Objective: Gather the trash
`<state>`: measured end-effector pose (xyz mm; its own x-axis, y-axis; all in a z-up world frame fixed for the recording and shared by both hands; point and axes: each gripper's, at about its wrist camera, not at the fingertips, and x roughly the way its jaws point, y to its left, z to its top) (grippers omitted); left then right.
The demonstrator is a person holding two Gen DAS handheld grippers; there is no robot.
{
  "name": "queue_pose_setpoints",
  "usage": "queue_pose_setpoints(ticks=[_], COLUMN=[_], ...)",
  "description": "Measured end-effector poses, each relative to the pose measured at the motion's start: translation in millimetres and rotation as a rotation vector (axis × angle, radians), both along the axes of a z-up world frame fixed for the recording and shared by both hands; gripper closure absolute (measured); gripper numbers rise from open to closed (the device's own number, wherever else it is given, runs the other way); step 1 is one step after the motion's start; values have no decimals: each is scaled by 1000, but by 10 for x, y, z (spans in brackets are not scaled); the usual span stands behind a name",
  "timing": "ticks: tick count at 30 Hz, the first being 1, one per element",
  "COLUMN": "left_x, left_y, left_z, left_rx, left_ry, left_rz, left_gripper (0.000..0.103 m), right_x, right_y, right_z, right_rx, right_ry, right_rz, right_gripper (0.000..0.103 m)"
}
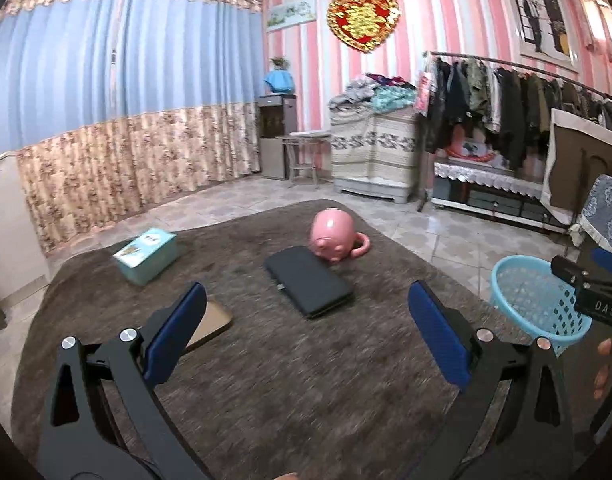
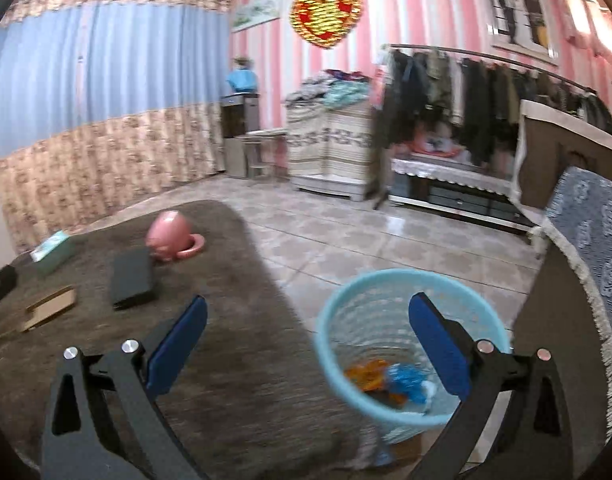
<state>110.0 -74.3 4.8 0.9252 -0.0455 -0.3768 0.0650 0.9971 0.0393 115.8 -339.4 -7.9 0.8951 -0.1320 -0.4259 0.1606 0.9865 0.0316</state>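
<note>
1. The left gripper (image 1: 306, 312) is standing wide apart, its blue pads (image 1: 178, 332) holding nothing and touching nothing. It is hovering above the brown rug (image 1: 286, 380).
2. The right gripper (image 2: 306, 316) is likewise spread wide and carrying nothing. Its right finger is hanging over the mouth of the light blue basket (image 2: 333, 312); its left finger is hanging over the rug's edge.
3. The basket is standing upright on the tiled floor (image 2: 345, 236), just beside the rug's right edge. In the left wrist view the same basket (image 1: 521, 292) is showing at the right, partly behind the other gripper's black body.
4. Trash is lying in the bottom of the basket: an orange wrapper (image 2: 365, 374) and a blue wrapper (image 2: 405, 380), touching each other. Motion blur is hiding their detail.
5. Items lying on the rug: a black case (image 1: 307, 282) near the middle; a pink pig-shaped container (image 1: 331, 236) on its side, touching the case's far corner; a teal tissue box (image 1: 146, 256) to the far left; a flat brown cardboard piece (image 1: 210, 322) partly behind the left gripper's left finger.
6. Fingertips of the person's hand (image 1: 601, 368) are showing at the right edge of the left wrist view.
</note>
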Motion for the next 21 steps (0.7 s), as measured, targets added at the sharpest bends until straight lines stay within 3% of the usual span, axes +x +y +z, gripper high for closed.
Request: queue_pose_setpoints(ticks=[8, 21], left_x=[-448, -793], left_y=[173, 287], left_z=[-75, -164], left_rx=[-14, -82], left_ry=[-45, -57], left_rz=[47, 47], left_gripper=[5, 5], right_x=[-273, -691], right_y=[500, 729], right_z=[-179, -138], right_rx=[-16, -44], right_ry=[22, -20], right_rz=[90, 134], right_gripper=[4, 4])
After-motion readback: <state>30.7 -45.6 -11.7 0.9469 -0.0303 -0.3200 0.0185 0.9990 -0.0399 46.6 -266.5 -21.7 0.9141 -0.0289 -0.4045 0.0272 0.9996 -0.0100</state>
